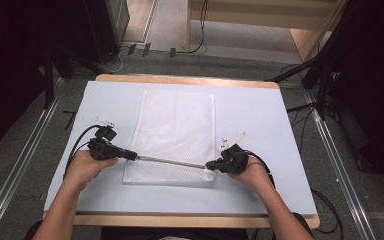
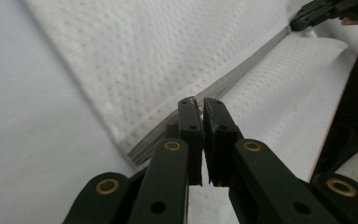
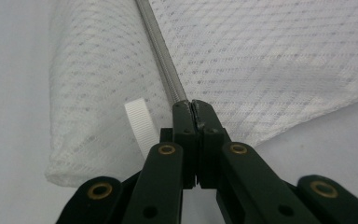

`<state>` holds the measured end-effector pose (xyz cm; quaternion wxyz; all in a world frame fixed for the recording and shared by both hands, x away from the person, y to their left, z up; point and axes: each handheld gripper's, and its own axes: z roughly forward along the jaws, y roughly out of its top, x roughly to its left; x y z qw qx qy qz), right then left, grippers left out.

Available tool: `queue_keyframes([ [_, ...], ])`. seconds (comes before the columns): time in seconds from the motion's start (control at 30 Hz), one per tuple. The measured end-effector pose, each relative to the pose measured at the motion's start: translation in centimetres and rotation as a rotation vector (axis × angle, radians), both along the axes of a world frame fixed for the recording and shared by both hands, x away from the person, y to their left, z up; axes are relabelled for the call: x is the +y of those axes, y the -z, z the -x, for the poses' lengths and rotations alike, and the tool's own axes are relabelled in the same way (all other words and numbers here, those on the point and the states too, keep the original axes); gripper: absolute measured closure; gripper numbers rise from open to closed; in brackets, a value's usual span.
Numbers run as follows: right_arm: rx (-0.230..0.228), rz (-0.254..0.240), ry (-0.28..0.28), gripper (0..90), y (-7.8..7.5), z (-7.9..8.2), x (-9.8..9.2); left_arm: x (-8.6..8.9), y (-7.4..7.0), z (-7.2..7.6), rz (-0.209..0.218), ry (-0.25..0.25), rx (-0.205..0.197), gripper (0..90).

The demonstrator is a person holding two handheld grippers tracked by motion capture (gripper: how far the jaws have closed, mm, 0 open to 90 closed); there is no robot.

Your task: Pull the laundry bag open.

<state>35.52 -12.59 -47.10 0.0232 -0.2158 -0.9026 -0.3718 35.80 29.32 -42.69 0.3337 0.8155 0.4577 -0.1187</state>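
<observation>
High view: white mesh bag (image 1: 175, 137) flat on desk (image 1: 260, 120), zipper (image 1: 172, 161) stretched between left tool (image 1: 130, 155) and right tool (image 1: 211, 165).
Left gripper view: tool (image 2: 200, 105) pinched on zipper pull (image 2: 200, 108).
Right gripper view: tool (image 3: 193, 106) clamped on zipper end, white tab (image 3: 140, 123) beside.

A pale sheet (image 1: 260, 115) covers a wooden table (image 1: 190, 80). Beyond the table lies a grey floor (image 1: 180, 20) with black cables (image 1: 200, 30) on it, and metal rails (image 1: 20, 160) run along both sides of the table.
</observation>
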Motion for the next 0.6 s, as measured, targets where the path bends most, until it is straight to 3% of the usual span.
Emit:
queue_keyframes([
  [0.2, 0.004, -0.003, 0.0, 90.0, 0.0, 0.0, 0.0, 2.5, 0.3, 1.4, -0.029, -0.041, 0.006, 87.9],
  [0.3, 0.002, -0.004, -0.001, 90.0, 0.0, 0.0, 0.0, 3.9, 0.9, 1.8, 0.001, -0.066, 0.034, 88.1],
  [0.4, -0.001, -0.001, -0.003, 90.0, 0.0, 0.0, 0.0, 3.6, 1.0, 1.8, -0.021, -0.062, 0.028, 88.0],
  [0.6, 0.002, -0.005, -0.002, 90.0, 0.0, -0.1, 0.0, 3.7, 0.9, 2.0, 0.0, -0.042, 0.003, 87.4],
])
